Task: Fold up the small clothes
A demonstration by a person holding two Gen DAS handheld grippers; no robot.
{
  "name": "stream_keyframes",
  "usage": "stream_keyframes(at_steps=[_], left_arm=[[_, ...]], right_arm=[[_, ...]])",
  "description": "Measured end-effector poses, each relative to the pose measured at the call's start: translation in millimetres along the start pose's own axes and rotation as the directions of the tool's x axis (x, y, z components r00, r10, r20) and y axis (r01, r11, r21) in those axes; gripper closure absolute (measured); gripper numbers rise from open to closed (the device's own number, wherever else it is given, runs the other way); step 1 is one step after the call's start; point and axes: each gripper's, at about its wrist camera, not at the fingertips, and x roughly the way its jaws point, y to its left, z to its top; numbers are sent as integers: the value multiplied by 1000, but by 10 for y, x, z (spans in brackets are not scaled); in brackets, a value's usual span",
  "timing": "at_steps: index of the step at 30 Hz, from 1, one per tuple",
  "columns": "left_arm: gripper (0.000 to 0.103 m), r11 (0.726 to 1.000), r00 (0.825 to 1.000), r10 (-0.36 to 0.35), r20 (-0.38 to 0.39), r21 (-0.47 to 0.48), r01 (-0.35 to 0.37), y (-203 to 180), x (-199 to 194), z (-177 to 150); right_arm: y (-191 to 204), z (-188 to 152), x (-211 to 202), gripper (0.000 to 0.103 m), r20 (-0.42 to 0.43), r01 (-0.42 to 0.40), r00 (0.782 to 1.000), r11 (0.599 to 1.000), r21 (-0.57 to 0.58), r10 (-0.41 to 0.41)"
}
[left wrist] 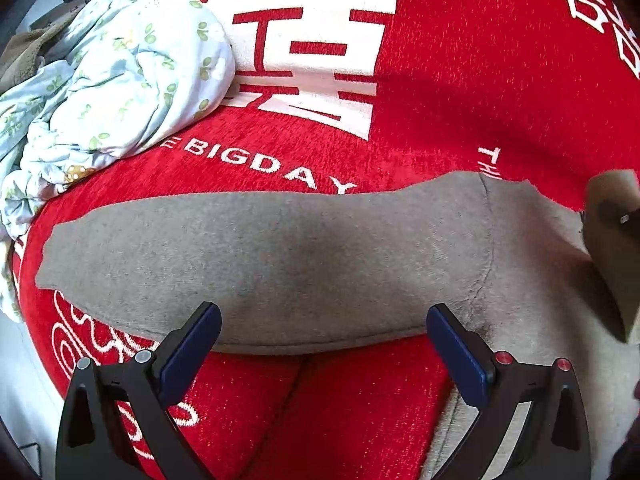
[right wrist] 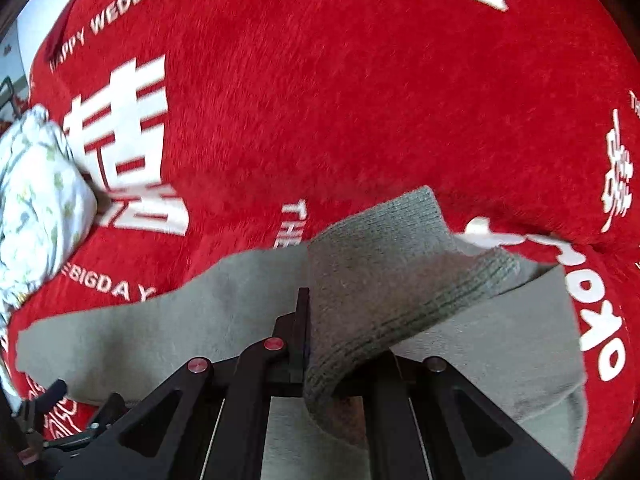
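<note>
My right gripper (right wrist: pixel 308 344) has its fingers clamped on the ribbed cuff of the grey sock (right wrist: pixel 400 280), lifting it to fold over the foot lying flat on the red blanket (right wrist: pixel 320 100). My left gripper (left wrist: pixel 324 336) hovers wide open, holding nothing, by the sock's near edge.

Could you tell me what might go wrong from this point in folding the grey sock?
1. The right gripper pinches only the ribbed cuff of the long grey knitted sock; that cuff could slip out mid-fold.
2. The left gripper is open and holds nothing, so the sock's foot may drag across the red plush wedding blanket.
3. The crumpled floral white cloth lies near the toe.
</note>
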Motion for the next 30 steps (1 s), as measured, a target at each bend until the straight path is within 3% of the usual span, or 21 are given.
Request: stream_keyframes(at_steps=[6, 9, 13, 18, 24, 27, 30], left_arm=[[0, 1000, 1000, 10, 8, 22, -10, -46, -9, 3], [0, 999, 1000, 1, 10, 32, -1, -65, -6, 10], [0, 999, 999, -38, 13, 18, 38, -58, -18, 17], [1, 993, 996, -84, 13, -77, 85, 103, 12, 40], [1, 976, 991, -136, -10, -170, 132, 234, 105, 35], [1, 979, 991, -130, -12, -161, 127, 202, 115, 22], [1, 985, 993, -114, -14, -134, 111, 136, 123, 2]], right_arm=[[174, -227, 326, 97, -68, 34, 997, 999, -42, -37], [268, -312, 416, 91, -96, 45, 994, 997, -69, -51], [462, -416, 406, 25, -100, -18, 995, 991, -132, 5], [471, -478, 89, 22, -32, -101, 995, 975, -197, 96], [-393, -517, -73, 22, 17, -22, 1000, 997, -80, 23], [-1076, -575, -3, 22, -20, 10, 1000, 998, 60, -8], [-1855, -656, 209, 23, -94, 64, 995, 972, 225, -43]])
